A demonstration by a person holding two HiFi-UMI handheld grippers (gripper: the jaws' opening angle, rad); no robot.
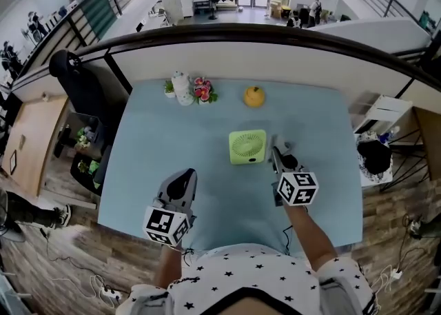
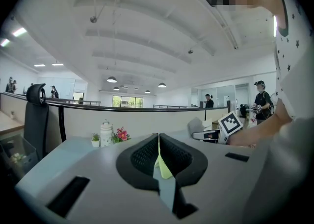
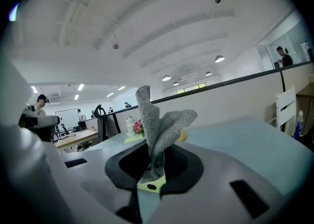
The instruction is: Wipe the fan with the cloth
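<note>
Beside a railing (image 1: 241, 31), the pale blue table (image 1: 158, 162) bears a green fan (image 1: 247, 147).

The person wears a white shirt (image 1: 262, 276) with black stars. The left gripper (image 1: 185, 174) and right gripper (image 1: 278, 151) are grey, with black fingers (image 2: 140, 157) and black-and-white marker cubes (image 1: 298, 188).

Left gripper (image 2: 158, 143), jaws together, pale blue table (image 2: 64, 145) and pink flowers (image 2: 121, 134) beyond.
</note>
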